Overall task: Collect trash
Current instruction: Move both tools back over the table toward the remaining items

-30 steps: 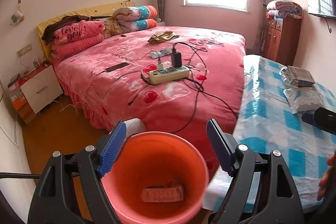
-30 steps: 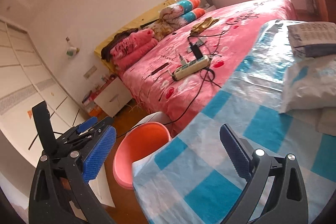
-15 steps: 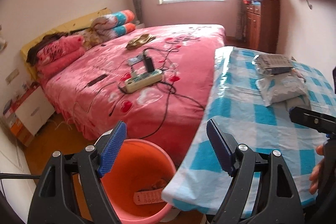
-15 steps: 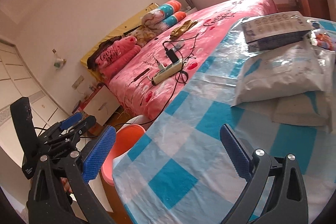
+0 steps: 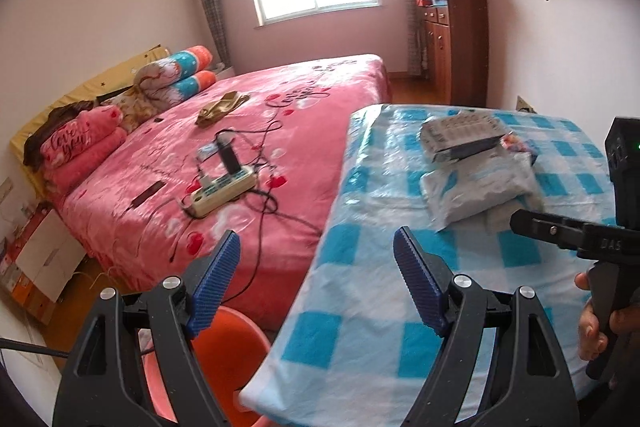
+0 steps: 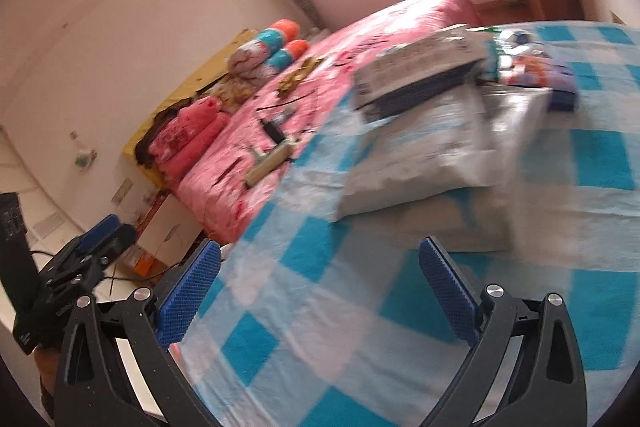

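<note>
Two hand-held grippers are in play, and both have been swung away from the orange bucket (image 5: 224, 359) toward the checked bench (image 5: 360, 327). A second ago the bucket filled the space between the blue pads of the left hand-held gripper (image 5: 316, 279), with a flattened packet lying at its bottom; now only part of its rim is seen low down beside the bench edge, and the bench cloth lies ahead of the pads instead. The left jaws are spread with nothing between them, and the right hand-held gripper (image 6: 316, 287) is likewise held wide apart and empty over the cloth. The trash yet to be collected sits further along the bench: a printed box (image 6: 416, 67) resting on top of pale plastic mailer bags (image 6: 420, 155), with a small colourful wrapper (image 6: 528, 67) just beside them. The pile has grown nearer in the right wrist view, though it is blurred. One drop into the bucket is judged complete, and a reach for the next piece appears to be under way.
</note>
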Demonstrator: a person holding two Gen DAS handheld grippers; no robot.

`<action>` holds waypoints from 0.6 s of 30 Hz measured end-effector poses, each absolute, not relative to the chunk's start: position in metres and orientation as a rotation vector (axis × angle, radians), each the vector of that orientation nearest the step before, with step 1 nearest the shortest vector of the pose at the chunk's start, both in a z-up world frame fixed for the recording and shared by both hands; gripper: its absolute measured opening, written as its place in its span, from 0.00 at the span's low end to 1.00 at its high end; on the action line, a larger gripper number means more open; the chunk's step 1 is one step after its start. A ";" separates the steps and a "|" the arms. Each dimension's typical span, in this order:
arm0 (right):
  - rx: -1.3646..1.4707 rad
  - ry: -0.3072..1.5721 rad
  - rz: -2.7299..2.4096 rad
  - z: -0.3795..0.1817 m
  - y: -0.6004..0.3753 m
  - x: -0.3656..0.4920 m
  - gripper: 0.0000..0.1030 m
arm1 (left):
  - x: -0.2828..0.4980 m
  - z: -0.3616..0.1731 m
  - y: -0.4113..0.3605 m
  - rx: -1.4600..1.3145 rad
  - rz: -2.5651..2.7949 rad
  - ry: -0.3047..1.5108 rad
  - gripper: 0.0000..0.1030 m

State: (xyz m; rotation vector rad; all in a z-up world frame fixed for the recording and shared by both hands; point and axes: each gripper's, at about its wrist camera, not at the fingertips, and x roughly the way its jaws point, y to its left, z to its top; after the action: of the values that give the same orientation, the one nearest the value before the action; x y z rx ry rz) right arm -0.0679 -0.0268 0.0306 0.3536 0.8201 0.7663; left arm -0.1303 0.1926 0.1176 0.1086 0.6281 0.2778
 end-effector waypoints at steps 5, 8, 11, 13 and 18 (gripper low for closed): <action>0.368 0.860 0.633 0.032 -0.064 -0.050 0.95 | -0.101 0.125 0.174 0.089 0.224 0.622 0.77; 0.384 0.865 0.540 0.041 -0.091 -0.036 0.95 | -0.074 0.129 0.163 0.074 0.182 0.623 0.77; 0.387 0.851 0.470 0.051 -0.117 -0.019 0.95 | -0.045 0.132 0.155 0.041 0.123 0.633 0.77; 0.374 0.846 0.426 0.057 -0.129 -0.003 0.95 | -0.017 0.133 0.149 0.029 0.086 0.650 0.77; 0.377 0.870 0.375 0.064 -0.151 0.055 0.95 | 0.051 0.131 0.145 -0.005 0.015 0.718 0.77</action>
State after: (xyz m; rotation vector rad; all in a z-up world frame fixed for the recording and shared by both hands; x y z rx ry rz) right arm 0.0547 -0.1511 0.0638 0.3767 0.8703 0.3752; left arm 0.0511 0.1449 0.1314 -0.0046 0.7184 0.0151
